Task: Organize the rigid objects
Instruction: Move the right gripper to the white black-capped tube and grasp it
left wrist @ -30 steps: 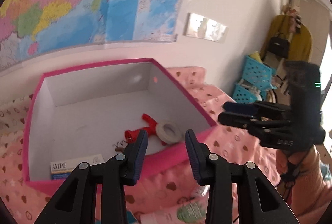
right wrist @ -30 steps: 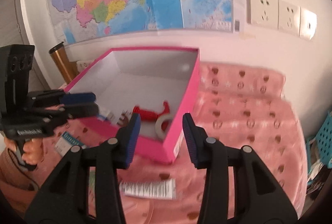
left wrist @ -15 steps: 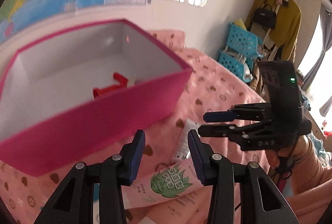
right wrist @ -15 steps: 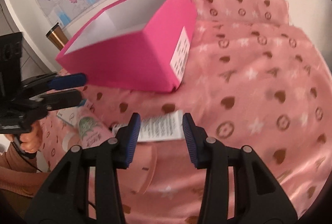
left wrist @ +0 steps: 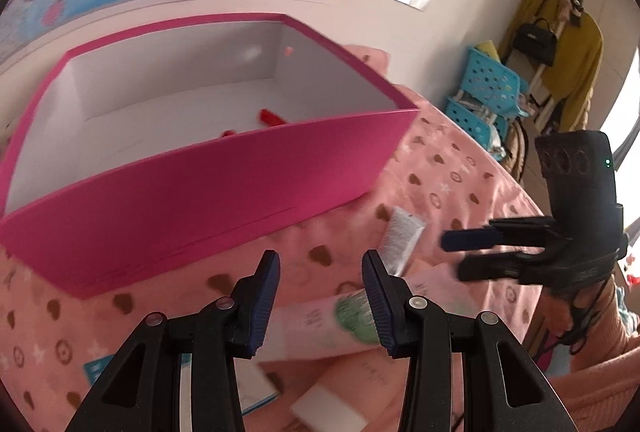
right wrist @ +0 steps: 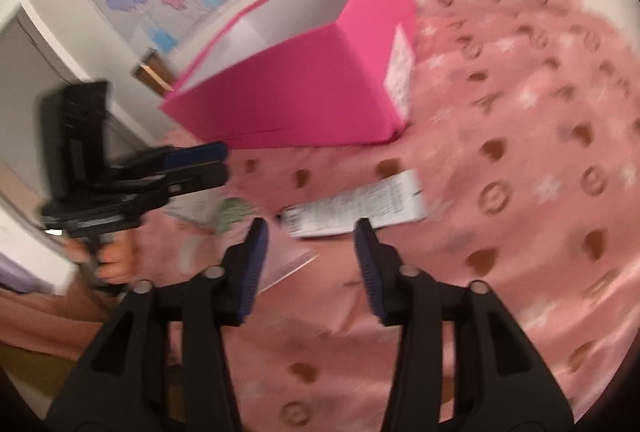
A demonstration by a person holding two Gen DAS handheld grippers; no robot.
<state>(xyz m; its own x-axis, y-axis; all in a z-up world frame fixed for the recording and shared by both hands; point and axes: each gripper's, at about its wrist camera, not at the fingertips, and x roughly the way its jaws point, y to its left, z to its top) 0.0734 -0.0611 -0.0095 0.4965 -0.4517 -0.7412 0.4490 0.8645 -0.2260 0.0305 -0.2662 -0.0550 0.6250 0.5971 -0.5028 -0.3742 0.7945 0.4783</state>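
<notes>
both tongs gape wide and empty: left gripper (left wrist: 320, 296) lower centre, right gripper (right wrist: 312, 264) likewise. a white printed tube (right wrist: 356, 205) lies flat mid-frame before the pink box (right wrist: 304, 87). likely light, squashy, slick; grip across its middle.

Matt pink cardboard box (left wrist: 208, 199) with a smooth white inside; soft printed cloth (right wrist: 520, 167) under it; smooth, slightly glossy plastic tube (left wrist: 320, 324); ribbed blue fingers (left wrist: 264, 296) on matt black plastic.

Red object (left wrist: 269, 118) mostly hidden behind pink box wall (left wrist: 208, 199); blurred white tube (right wrist: 356, 205) print unreadable
</notes>
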